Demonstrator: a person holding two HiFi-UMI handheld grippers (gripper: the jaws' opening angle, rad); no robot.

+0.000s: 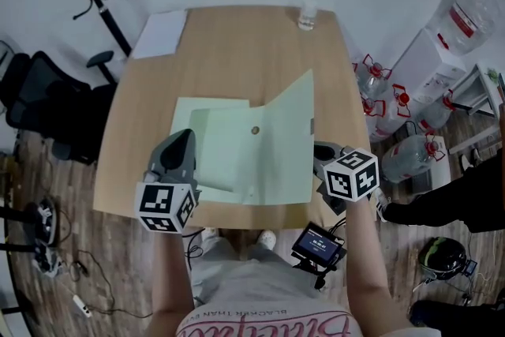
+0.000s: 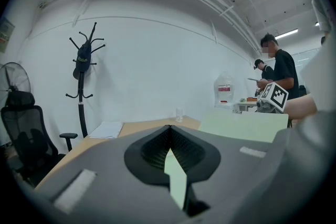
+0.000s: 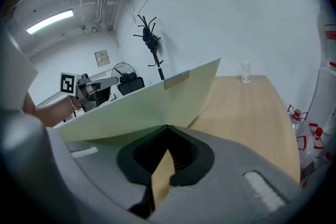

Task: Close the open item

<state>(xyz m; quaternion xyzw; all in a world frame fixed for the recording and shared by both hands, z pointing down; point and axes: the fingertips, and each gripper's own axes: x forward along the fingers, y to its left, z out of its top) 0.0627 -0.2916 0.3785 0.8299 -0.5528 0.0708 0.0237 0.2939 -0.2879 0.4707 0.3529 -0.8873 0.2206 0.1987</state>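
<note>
Two-flap green folder (image 1: 276, 146), wood table (image 1: 229, 51), L tongs (image 2: 169, 131) pressed together, R tongs (image 3: 167, 128) clamped on raised flap (image 3: 157, 97).

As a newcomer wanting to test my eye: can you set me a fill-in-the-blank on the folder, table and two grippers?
The pale green paper folder lies ____ on the light wooden table.
Its lifted flap is on the person's ____ side.
The left gripper and right gripper both have their jaws ____.
A small clear container stands at the table's ____ edge.
Missing words: open; right; shut; far.
</note>
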